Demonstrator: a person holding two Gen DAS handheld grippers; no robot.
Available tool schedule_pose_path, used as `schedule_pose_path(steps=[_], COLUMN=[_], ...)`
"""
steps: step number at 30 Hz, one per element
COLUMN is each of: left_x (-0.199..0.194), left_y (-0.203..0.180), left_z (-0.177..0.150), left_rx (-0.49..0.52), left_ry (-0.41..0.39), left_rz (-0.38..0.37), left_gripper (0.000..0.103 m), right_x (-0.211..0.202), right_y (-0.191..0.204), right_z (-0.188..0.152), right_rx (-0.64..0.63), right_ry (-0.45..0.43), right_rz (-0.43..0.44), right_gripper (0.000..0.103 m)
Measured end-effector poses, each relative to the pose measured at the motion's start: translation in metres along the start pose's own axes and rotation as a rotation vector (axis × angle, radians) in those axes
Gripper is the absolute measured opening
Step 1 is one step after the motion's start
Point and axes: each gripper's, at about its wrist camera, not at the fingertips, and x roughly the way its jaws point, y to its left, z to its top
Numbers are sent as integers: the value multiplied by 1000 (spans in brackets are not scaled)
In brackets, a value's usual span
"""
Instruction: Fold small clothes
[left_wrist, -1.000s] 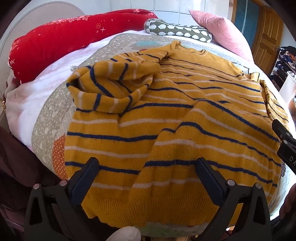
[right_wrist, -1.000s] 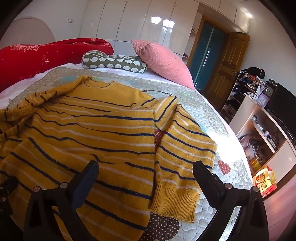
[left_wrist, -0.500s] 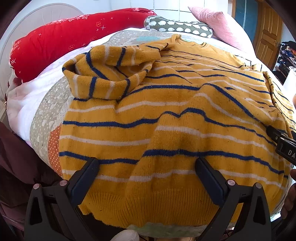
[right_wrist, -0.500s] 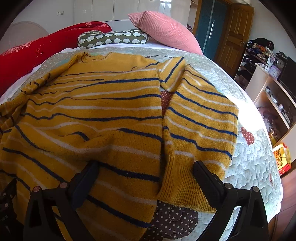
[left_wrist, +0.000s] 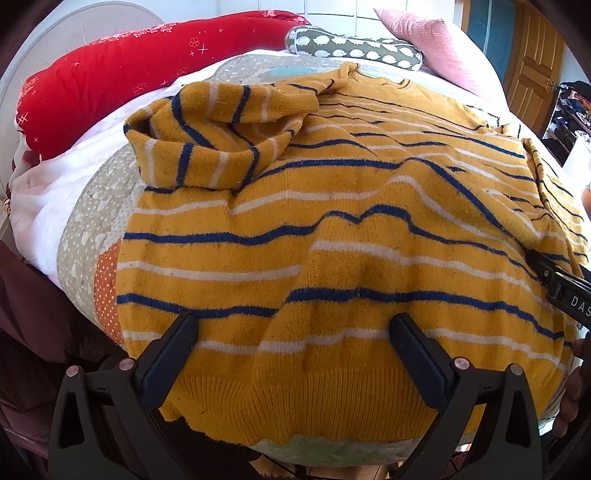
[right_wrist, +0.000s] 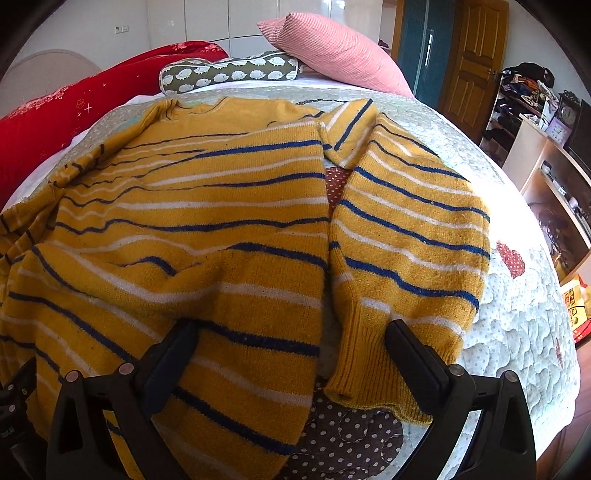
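Note:
A mustard sweater (left_wrist: 332, 229) with blue and white stripes lies spread on the quilted bed, wrinkled. Its left sleeve (left_wrist: 221, 136) is folded in a bunch onto the body. Its right sleeve (right_wrist: 410, 236) lies alongside the body, cuff toward me. My left gripper (left_wrist: 293, 347) is open, low over the hem's left part. My right gripper (right_wrist: 290, 350) is open, low over the hem's right edge and the sleeve cuff. The right gripper's finger shows at the right edge of the left wrist view (left_wrist: 554, 273).
A red bolster (left_wrist: 110, 81), a patterned bolster (left_wrist: 354, 46) and a pink pillow (right_wrist: 332, 48) lie at the bed's head. The quilt (right_wrist: 517, 339) ends close below both grippers. Shelves and a door (right_wrist: 469, 55) stand at the right.
Both grippers have moved forward and down toward the sweater's hem. The sweater looks larger in both views. It has not moved.

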Motion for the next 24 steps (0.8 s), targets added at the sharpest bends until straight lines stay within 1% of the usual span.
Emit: schedule_pose_path(steps=[5, 8, 10, 12, 14, 15, 16, 19, 21, 23, 24], left_x=[-2, -6, -11, -19, -31, -38, -45, -65, -75, -82, -86], left_y=[2, 5, 7, 11, 18, 22, 26, 39, 51, 67, 77], left_z=[-2, -3, -4, -5, -7, -7, -7, -8, -8, -6, -6], left_rx=[-1, -1, -6, -19, -38, -45, -51, -66, -85, -117, -136], left_ry=[2, 7, 9, -2, -29, -50, -75, -151, -183, -207, -218], left_rz=[-12, -28, -49, -78, -108, -114, -112, -87, -69, -57, -48], left_gripper=[103, 103, 103, 103, 103, 103, 103, 103, 103, 103, 103], right_x=[1, 1, 1, -2, -9, -15, -23, -51, -69, -85, -92], right_y=[1, 0, -1, -4, -7, -7, -7, -2, 6, 19, 27], right_z=[3, 1, 1, 2, 2, 2, 2, 6, 12, 22, 26], right_rx=[-8, -16, -27, -13, 2, 3, 2, -22, -48, -83, -97], right_ry=[5, -22, -23, -4, 17, 12, -3, -71, -118, -157, -172], right_rz=[-6, 9, 22, 33, 18, 2, -6, 15, 20, 52, 84], right_gripper=[102, 102, 102, 102, 101, 97, 95, 94, 93, 91, 86])
